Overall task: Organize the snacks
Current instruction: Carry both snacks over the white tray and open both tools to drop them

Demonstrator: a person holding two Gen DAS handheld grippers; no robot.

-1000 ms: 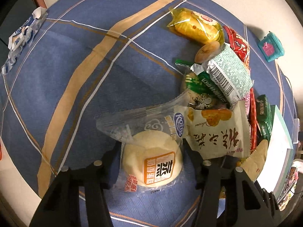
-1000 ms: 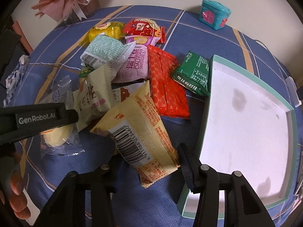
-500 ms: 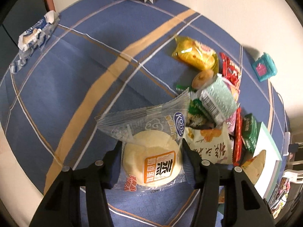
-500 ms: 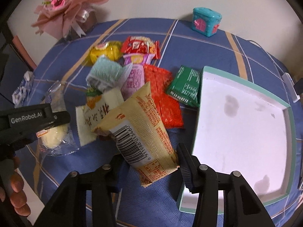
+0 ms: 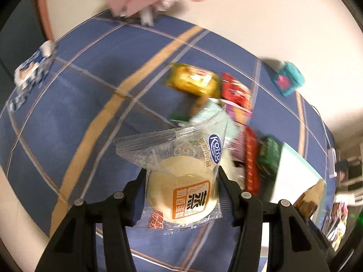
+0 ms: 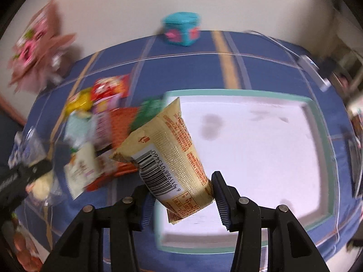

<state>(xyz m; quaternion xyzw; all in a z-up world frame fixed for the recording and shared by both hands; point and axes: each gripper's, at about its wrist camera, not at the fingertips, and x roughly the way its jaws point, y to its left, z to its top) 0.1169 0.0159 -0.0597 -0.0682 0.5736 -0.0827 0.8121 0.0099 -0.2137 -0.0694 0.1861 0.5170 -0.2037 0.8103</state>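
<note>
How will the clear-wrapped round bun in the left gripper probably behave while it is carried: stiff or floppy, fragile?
The bun packet is probably soft and squashable: the left gripper clamps the pale bun itself. Its clear film end stands loose above, so it likely flops. It looks light.

Left claw (image 5: 181, 181): has been lifted away from the counter (image 5: 74, 117), with the clear-wrapped steamed cake (image 5: 181, 195) carried up between its pads.
Steamed cake: earlier lying on the cloth beside the snack pile (image 5: 226, 104); now raised clear of it.
Right claw (image 6: 180, 192): has been raised and carried sideways towards the white tray (image 6: 317, 122).
Yellow barcode packet (image 6: 172, 158): earlier over the pile's edge; now hung partly over the tray's near corner.
</note>
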